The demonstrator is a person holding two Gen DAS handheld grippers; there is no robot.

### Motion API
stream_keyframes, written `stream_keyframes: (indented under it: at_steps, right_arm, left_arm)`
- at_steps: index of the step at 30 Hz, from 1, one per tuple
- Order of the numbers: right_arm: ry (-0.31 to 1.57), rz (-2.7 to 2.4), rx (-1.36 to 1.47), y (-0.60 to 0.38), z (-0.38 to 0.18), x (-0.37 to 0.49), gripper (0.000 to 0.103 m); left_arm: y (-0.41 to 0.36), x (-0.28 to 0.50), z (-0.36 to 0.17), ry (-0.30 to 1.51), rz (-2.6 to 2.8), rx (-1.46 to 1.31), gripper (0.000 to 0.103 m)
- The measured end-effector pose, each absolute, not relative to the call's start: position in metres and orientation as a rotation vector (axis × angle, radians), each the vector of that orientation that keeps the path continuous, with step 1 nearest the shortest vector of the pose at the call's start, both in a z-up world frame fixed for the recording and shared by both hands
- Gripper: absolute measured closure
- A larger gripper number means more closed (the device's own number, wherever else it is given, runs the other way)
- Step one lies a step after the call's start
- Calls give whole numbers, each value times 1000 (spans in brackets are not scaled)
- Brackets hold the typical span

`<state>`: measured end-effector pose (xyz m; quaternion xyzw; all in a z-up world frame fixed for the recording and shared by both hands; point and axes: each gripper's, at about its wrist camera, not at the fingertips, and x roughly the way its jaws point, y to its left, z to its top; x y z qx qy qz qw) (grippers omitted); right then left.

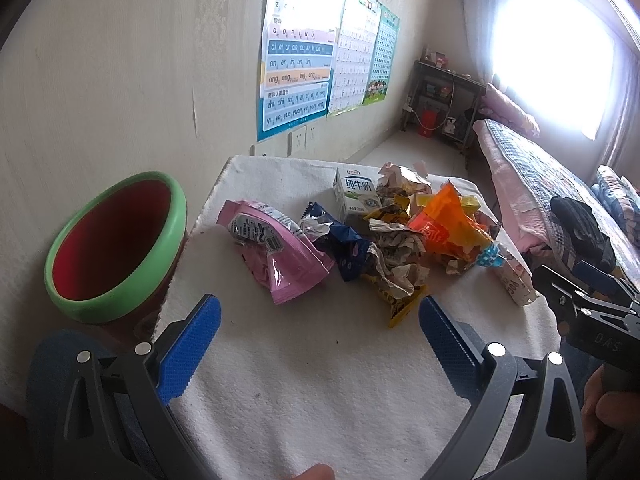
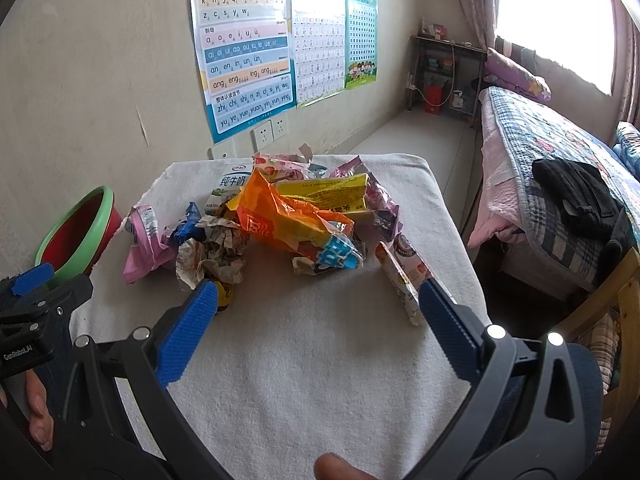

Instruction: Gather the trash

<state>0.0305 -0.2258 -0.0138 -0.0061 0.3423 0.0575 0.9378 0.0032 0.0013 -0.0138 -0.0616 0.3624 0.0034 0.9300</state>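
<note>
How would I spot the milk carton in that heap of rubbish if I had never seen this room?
Find the table covered with a white towel below the wall posters. The litter is heaped toward its far side, and the milk carton stands upright at the back of the heap, nearest the wall. It is the only boxy piece there, white with green print, while its neighbours are crumpled wrappers and bags.

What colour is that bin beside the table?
The bin is red inside with a green rim, clearest in the left wrist view.
</note>
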Motion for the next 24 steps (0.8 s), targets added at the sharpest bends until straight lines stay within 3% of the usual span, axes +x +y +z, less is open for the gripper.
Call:
stream_keyframes:
  at_steps: [24]
  right_arm:
    - [800,66,-6,-266,-8,71,4]
  left_arm:
    - [16,55,-17,913,48,-164,8]
